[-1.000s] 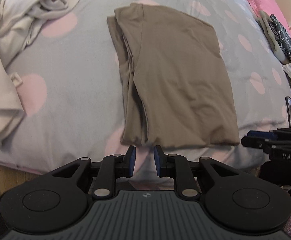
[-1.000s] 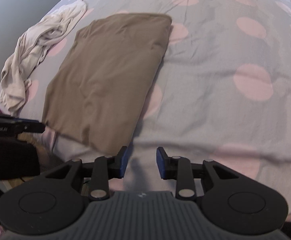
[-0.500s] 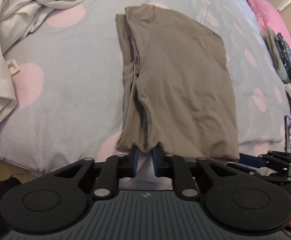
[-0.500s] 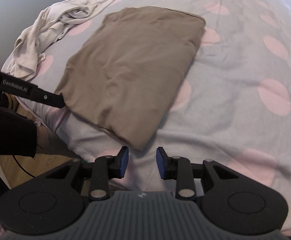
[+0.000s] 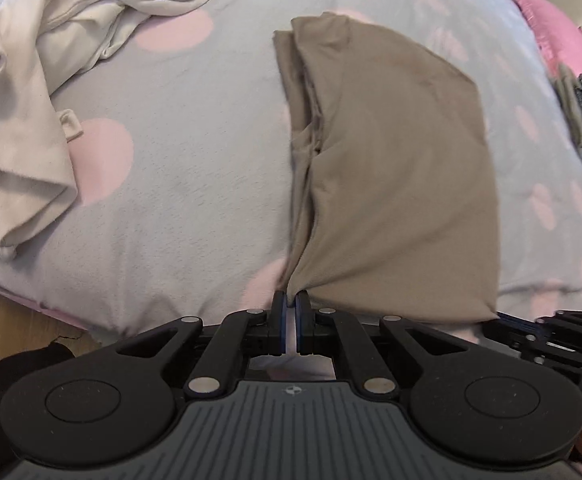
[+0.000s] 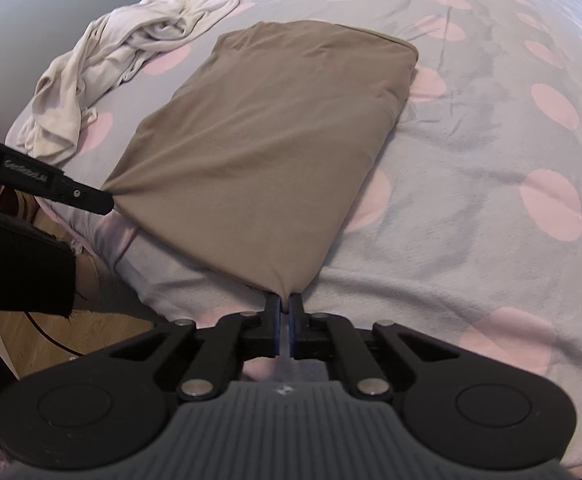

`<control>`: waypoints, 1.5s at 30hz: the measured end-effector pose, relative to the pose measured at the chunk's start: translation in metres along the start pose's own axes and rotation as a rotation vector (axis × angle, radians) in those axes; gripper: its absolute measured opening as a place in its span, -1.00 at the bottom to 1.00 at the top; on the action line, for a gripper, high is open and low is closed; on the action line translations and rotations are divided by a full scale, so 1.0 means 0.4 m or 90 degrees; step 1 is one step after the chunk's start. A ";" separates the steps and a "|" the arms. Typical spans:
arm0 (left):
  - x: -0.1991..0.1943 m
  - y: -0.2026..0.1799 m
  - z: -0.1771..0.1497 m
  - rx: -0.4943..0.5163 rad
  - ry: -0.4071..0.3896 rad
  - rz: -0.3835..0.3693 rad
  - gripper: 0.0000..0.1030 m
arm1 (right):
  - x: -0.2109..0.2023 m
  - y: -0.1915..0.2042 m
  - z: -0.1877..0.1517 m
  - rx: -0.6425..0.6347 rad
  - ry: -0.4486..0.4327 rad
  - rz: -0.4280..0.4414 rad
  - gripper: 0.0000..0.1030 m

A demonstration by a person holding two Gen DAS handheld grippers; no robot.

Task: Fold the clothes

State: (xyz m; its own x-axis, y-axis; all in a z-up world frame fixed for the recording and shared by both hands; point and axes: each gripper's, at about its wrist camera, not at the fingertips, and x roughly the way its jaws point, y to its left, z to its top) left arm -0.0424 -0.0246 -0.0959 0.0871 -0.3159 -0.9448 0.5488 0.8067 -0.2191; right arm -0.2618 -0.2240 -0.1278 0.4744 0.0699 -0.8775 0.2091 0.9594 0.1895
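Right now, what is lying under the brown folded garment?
The brown garment lies on the grey bedcover with pink dots. Its own folded layers show at the left edge. Whether anything else is under it is hidden.

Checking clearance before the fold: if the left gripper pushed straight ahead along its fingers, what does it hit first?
The left gripper is already shut on the near corner of the brown garment, so it would push straight into that cloth, bunching it over the bedspread. Nothing else seems to lie in line; depth is unclear.
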 end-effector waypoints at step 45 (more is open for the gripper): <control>0.077 0.019 0.303 -0.096 -0.133 -0.097 -0.23 | 0.071 -0.257 0.255 0.304 -0.062 0.028 0.23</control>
State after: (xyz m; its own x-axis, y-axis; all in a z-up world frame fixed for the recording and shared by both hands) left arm 0.0652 -0.0886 -0.0974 0.1903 -0.5226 -0.8311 0.4407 0.8020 -0.4034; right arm -0.1826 -0.3483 -0.1275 0.5649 0.0604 -0.8230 0.5453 0.7213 0.4271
